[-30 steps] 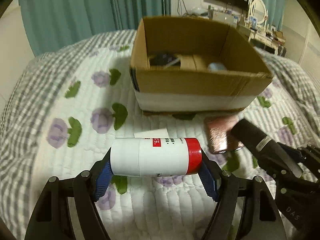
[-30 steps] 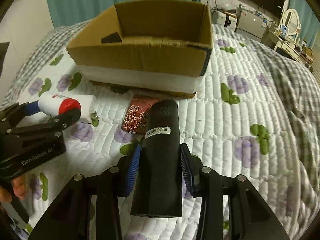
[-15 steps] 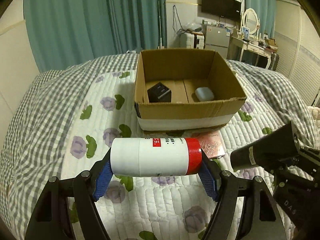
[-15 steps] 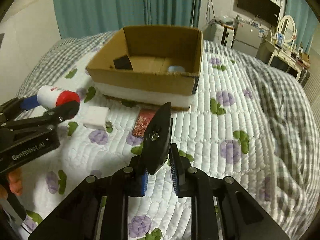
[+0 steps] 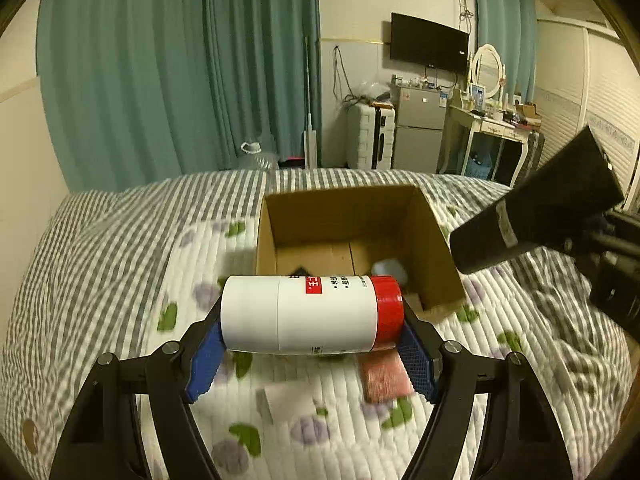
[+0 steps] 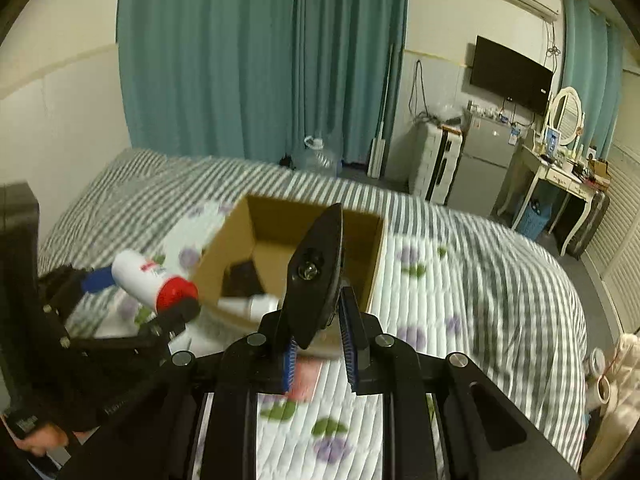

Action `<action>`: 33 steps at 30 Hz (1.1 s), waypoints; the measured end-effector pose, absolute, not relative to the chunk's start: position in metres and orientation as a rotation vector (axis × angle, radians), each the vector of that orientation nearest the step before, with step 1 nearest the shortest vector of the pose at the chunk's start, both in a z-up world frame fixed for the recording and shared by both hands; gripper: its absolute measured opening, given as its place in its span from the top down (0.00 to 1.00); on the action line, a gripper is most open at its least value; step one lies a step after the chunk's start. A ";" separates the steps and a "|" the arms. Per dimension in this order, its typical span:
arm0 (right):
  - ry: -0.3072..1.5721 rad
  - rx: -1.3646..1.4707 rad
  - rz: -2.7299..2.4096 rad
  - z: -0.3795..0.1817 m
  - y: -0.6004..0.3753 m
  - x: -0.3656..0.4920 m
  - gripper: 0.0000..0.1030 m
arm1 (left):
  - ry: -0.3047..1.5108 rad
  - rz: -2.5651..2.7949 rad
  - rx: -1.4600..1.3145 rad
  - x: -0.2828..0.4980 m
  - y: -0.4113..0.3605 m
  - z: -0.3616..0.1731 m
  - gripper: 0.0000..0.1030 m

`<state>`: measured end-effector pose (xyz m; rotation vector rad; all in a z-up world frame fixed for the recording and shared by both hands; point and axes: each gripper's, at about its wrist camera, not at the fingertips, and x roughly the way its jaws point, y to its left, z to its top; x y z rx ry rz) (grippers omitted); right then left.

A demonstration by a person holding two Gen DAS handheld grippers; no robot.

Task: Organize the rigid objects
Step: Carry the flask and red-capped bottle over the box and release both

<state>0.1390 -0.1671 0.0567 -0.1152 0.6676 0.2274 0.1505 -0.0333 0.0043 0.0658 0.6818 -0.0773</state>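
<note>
I am working over the quilted, flower-printed bed (image 5: 120,280), and the open brown cardboard box (image 5: 436,248) is sitting on it at twelve o'clock from both of my grippers. A dark block and a pale rounded item are already lying inside; they look low, so I judge they are leaving room.

My right gripper (image 6: 318,354) is clamping the black, flared, hard-plastic device (image 6: 318,268) near its base, with its nose tilting up toward the box. It looks rigid and top-heavy, so I expect it wanting to pivot; a hold nearer its middle would suit it better.

My left gripper (image 5: 310,346) is squeezing the white cylindrical bottle with the red cap (image 5: 310,314) end to end, crosswise, in the air short of the box's near wall. It looks stiff, light and smooth, so I judge it is apt to slip or roll.

That near wall is what is standing in the way. At five o'clock, on the quilt, a flat pink patterned case (image 5: 384,376) is lying, and a white flat piece (image 5: 288,400) at six.
</note>
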 end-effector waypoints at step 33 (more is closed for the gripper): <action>0.734 -0.072 0.244 -0.021 -0.187 0.282 0.82 | 0.752 -0.119 0.086 0.270 -0.059 -0.052 0.15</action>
